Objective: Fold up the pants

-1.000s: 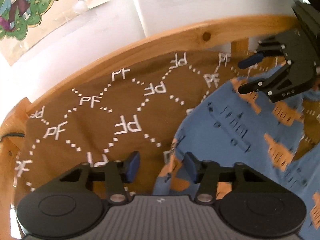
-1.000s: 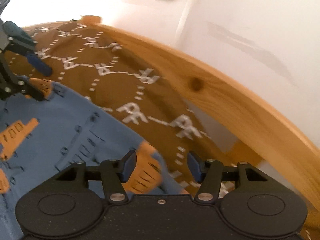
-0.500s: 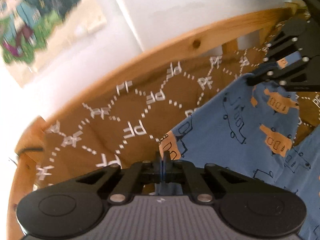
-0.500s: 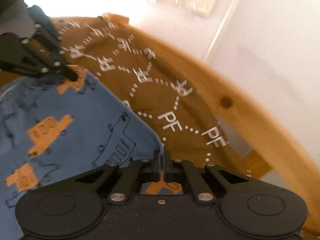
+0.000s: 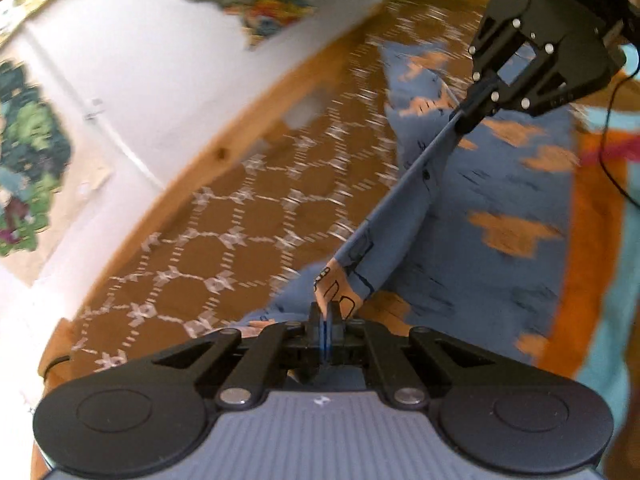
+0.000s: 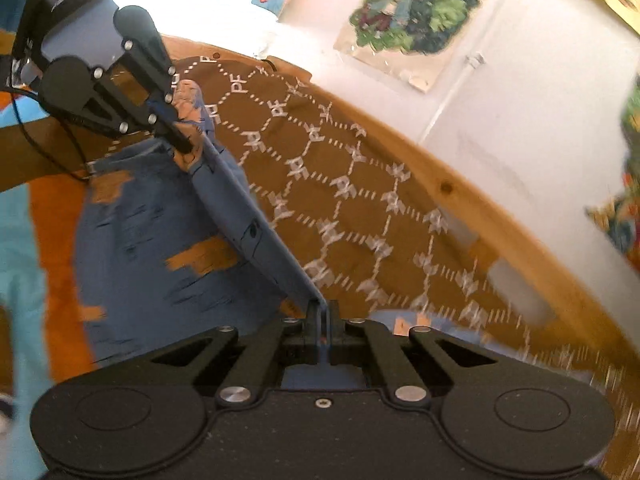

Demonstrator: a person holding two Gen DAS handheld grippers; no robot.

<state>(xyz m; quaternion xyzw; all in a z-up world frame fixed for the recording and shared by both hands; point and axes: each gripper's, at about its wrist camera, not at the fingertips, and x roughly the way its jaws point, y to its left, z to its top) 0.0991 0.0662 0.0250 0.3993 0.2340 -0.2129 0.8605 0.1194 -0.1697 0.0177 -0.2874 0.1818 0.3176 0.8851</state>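
Pants [image 5: 472, 216], blue with orange vehicle prints, hang over the brown patterned bed cover [image 5: 248, 216], one edge stretched taut between both tools. Left tool [image 5: 325, 320] is clamped on that edge, which runs toward 1 o'clock to the right tool [image 5: 466, 118], likewise clamped on it. Only the right wrist view shows the cartoon wall sticker [image 6: 412, 8]; there the edge runs toward 11 o'clock.

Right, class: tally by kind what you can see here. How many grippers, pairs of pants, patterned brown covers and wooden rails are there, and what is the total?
Grippers: 2, the left gripper and the right gripper, both clamped on the cloth.
Pants: 1, the blue pants.
Brown covers: 1, the brown cover.
Wooden rails: 1, the wooden rail.
Total: 5.
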